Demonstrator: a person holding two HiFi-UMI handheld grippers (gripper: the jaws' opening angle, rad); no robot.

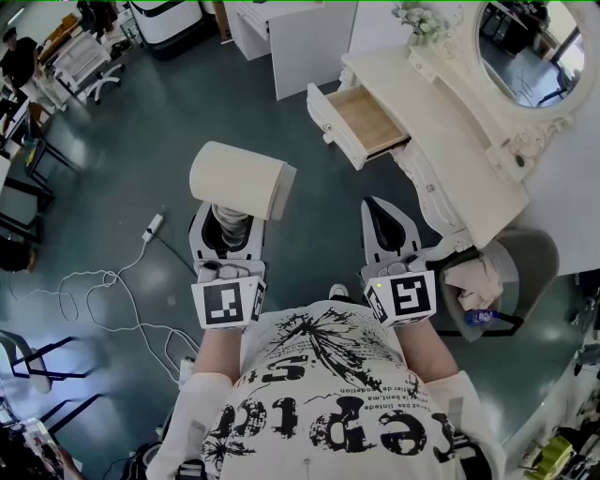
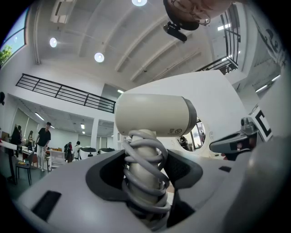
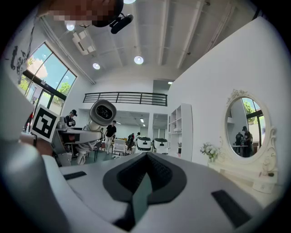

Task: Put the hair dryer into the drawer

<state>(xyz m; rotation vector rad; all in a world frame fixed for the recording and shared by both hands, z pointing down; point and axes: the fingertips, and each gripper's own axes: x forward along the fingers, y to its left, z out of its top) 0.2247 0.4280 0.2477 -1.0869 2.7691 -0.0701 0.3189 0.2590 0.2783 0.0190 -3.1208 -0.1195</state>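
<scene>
A cream hair dryer point(image 1: 239, 180) stands upright in my left gripper point(image 1: 228, 230), its grey cord wound round the handle. The jaws are shut on that wrapped handle point(image 2: 144, 168), and the barrel point(image 2: 154, 113) lies across above them. My right gripper point(image 1: 389, 220) is level beside it, shut with nothing between its pads point(image 3: 144, 168). From the right gripper view the hair dryer point(image 3: 102, 113) shows at the left. Ahead and to the right, the open wooden drawer point(image 1: 366, 120) sticks out of the white dressing table point(image 1: 469, 159); its inside looks bare.
An oval mirror point(image 1: 530, 47) and flowers point(image 1: 419, 19) stand on the dressing table. A grey chair with cloth on it point(image 1: 487, 281) is at my right. A power strip and white cable point(image 1: 153, 225) lie on the floor at the left. White cabinets point(image 1: 309, 37) stand behind.
</scene>
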